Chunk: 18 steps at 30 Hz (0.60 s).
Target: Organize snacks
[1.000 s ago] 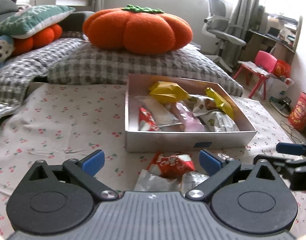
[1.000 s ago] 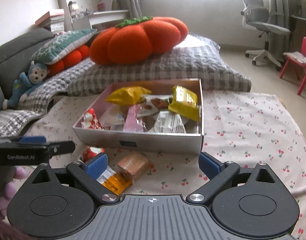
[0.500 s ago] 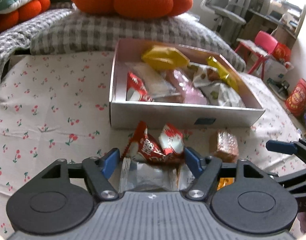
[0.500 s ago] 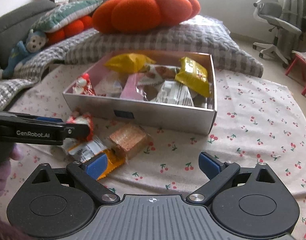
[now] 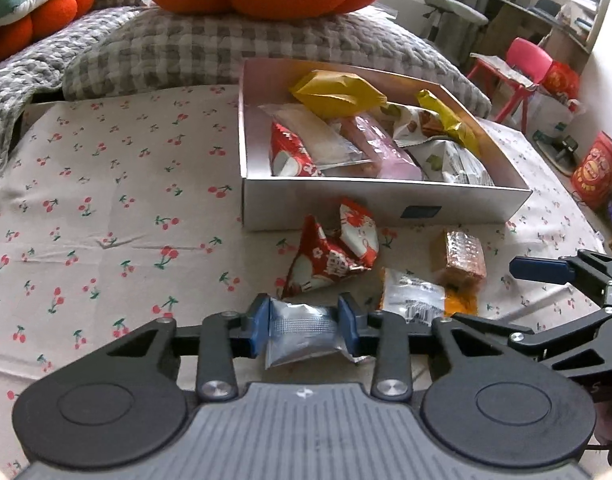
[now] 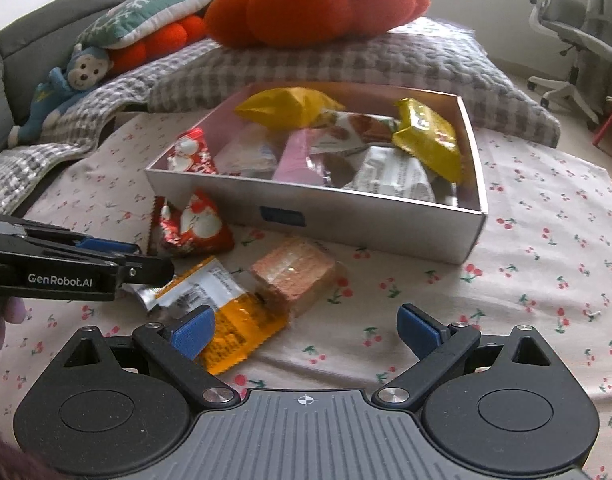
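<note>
A white box point(image 5: 386, 204) holding several snack packets stands on the cherry-print cloth. In front of it lie a red packet point(image 5: 330, 256), a brown cake in clear wrap point(image 5: 464, 256) and an orange-and-silver packet point(image 5: 418, 296). My left gripper point(image 5: 303, 328) is closing, and its blue pads press both sides of a silver packet point(image 5: 301, 330). In the right wrist view the box point(image 6: 386, 224), red packet point(image 6: 193, 224), brown cake point(image 6: 293, 272) and orange packet point(image 6: 233, 320) show again. My right gripper point(image 6: 306, 330) stands open, low over the cloth, its left finger over the orange packet's edge.
An orange pumpkin cushion point(image 6: 318, 0) rests on a grey checked pillow point(image 6: 346, 68) behind the box. A blue monkey toy point(image 6: 65, 92) sits far left, an office chair point(image 6: 574, 28) far right. A pink chair point(image 5: 526, 60) and red bags stand right of the bed.
The left jaws have narrowed from wide open onto the silver packet, and the view has tipped down. The right gripper has sunk closer to the loose snacks, still open.
</note>
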Available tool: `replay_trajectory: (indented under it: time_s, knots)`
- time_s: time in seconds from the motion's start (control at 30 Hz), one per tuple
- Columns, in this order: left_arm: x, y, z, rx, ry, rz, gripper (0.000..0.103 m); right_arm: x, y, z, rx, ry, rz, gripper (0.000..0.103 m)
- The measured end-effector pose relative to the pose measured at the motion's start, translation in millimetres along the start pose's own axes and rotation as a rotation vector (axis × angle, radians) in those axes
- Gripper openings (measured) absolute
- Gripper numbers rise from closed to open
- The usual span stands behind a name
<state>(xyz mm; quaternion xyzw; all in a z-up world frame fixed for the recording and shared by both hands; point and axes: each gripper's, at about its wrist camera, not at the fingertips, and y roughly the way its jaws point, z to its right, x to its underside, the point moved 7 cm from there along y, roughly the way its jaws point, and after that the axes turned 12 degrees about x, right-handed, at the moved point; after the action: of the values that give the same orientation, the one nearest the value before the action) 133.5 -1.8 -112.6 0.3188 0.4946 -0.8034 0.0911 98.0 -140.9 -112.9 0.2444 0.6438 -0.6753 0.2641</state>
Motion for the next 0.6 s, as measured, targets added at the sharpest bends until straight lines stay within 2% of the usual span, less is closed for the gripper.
replay_trajectory:
  time_s: [0.33, 0.6]
  knots:
    - [13.3, -21.7, -19.2, -0.01, 0.022, -0.016, 0.033, 1.3, -0.1, -29.6, -0.093, -0.01, -0.04, 0.099]
    - [25.3, -39.1, -33.1, -0.006, 0.062, -0.041, 0.034, 6.7, -4.6, -51.9, -0.109, -0.082, -0.022, 0.098]
